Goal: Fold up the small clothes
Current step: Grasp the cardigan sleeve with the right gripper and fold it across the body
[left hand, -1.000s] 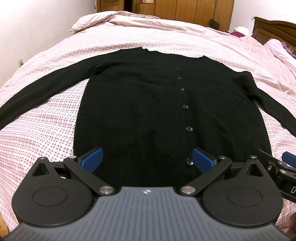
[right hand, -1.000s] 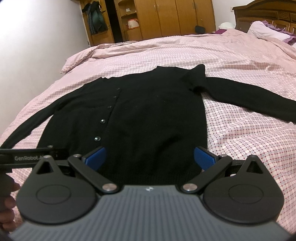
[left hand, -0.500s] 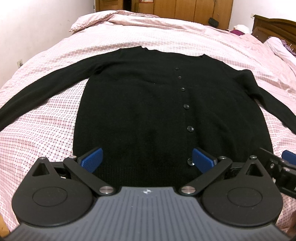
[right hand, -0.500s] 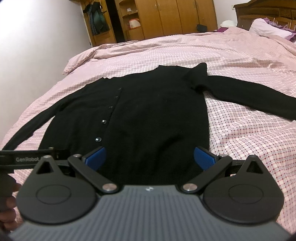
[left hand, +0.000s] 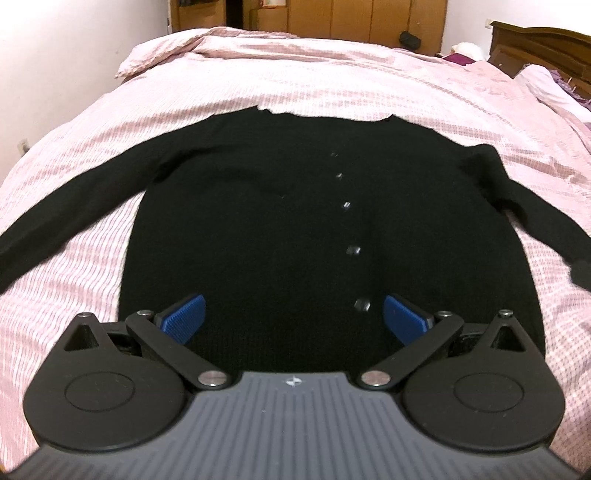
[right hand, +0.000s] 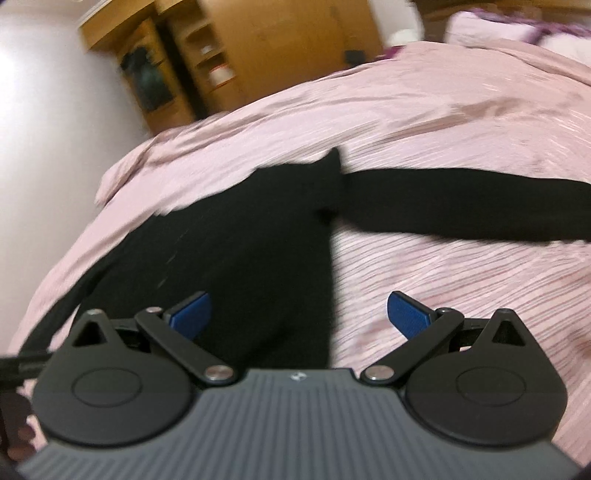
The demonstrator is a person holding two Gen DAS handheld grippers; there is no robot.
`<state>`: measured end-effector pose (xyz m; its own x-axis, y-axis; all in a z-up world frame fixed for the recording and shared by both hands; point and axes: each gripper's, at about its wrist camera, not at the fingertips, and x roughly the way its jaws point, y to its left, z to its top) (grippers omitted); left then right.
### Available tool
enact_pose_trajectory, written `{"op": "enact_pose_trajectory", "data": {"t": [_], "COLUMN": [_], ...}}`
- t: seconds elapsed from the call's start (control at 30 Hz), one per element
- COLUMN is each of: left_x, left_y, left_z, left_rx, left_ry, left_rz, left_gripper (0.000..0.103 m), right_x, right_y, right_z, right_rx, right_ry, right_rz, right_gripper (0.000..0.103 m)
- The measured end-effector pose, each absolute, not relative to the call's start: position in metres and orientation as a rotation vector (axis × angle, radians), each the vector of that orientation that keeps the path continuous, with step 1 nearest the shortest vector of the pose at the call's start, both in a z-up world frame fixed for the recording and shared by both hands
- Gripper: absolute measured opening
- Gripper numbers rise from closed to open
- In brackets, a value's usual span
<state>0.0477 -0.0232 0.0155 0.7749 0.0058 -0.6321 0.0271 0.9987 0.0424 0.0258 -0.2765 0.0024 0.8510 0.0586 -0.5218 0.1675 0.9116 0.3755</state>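
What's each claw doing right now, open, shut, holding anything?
Left claw: open, empty, above the black knitted button cardigan.
Right claw: open, empty, over the cardigan's side edge.

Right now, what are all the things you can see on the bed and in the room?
Cardigan: one, black, spread flat on the bed, sleeves out to both sides.
Buttons: five visible, dark, in a line down the cardigan's front.
Bed cover: one, pink check, under the cardigan.
Wardrobe: one, brown wood, past the bed's far edge.
Headboard: one, dark wood, far right.
Left gripper: one, black with blue pads, open over the hem.
Right gripper: one, same colours, open at the cardigan's right edge.
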Motion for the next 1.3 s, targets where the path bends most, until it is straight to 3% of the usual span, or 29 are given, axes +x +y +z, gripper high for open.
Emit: {"op": "enact_pose_trajectory", "data": {"t": [0.47,1.0,1.07,1.1,1.13,1.23,1.27,1.3], "left_x": [0.113,0.131,0.131,0.131,0.131,0.13,0.129,0.128], "left_y": [-0.056,-0.056,-0.055,-0.056,-0.056,-0.057,-0.058,-0.058], "left_z": [-0.017,-0.052,-0.052,-0.052,-0.052,-0.052,-0.053,-0.053], "left_rx": [0.064,0.02,0.013,0.015,0.019,0.025,0.029,0.034], "left_ry": [0.886,0.928,0.927,0.926,0.924,0.918,0.913,0.908], "left_rz": [-0.047,-0.059,-0.061,-0.061,-0.061,-0.061,-0.062,-0.064], "left_gripper": [0.103,0.103,0.103,0.103,0.103,0.103,0.103,0.103], "right_x": [0.042,0.052,0.058,0.06,0.062,0.061,0.061,0.062], "right_y": [-0.39,-0.45,-0.458,-0.463,-0.468,-0.487,-0.493,-0.498], "right_z": [-0.052,-0.079,-0.079,-0.078,-0.078,-0.083,-0.084,-0.083], "right_rx": [0.705,0.972,0.971,0.972,0.973,1.024,1.032,1.022], "right_ry": [0.532,0.277,0.262,0.255,0.253,0.244,0.255,0.256], "right_rz": [-0.342,-0.4,-0.447,-0.463,-0.478,-0.493,-0.499,-0.501], "right_gripper": [0.103,0.101,0.092,0.077,0.07,0.036,0.016,0.011]}}
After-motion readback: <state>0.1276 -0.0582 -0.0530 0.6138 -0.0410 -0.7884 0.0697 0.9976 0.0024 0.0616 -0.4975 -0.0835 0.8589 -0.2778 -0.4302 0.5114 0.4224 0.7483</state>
